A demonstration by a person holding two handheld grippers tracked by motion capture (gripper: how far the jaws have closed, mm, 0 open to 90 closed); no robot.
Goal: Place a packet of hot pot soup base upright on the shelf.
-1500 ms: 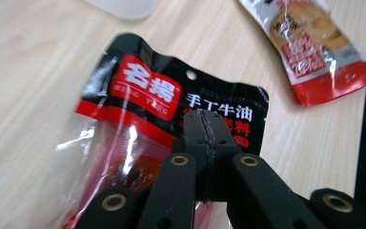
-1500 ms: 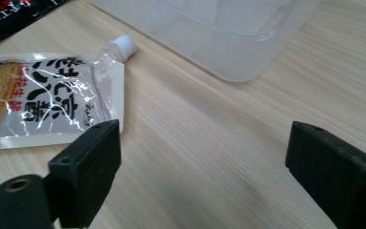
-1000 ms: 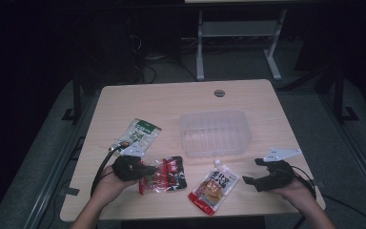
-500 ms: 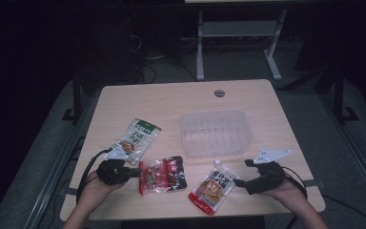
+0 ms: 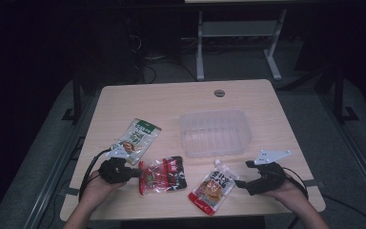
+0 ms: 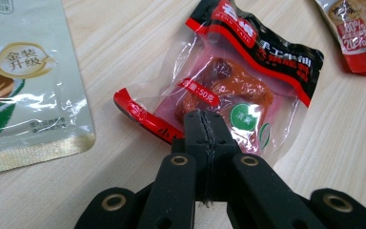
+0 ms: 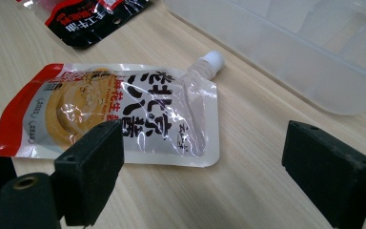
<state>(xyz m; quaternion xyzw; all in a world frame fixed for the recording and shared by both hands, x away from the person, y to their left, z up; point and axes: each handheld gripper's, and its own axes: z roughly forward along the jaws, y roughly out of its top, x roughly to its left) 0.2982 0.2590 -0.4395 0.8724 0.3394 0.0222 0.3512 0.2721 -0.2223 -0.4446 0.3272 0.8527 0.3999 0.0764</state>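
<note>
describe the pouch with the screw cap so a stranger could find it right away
Start at the clear plastic tub mid-table and come toward the near edge. The flat red-and-white spouted sauce pouch lies there, just ahead of the right gripper. Only it has a white screw cap.

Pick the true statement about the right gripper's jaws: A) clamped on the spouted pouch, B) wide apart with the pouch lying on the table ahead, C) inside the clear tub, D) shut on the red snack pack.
B: the right gripper stands wide open, with the spouted pouch flat on the table ahead of it.

Pale matt wood-grain table, glossy red-and-black plastic snack packet, translucent smooth plastic rectangular tub, matt black gripper pads
</note>
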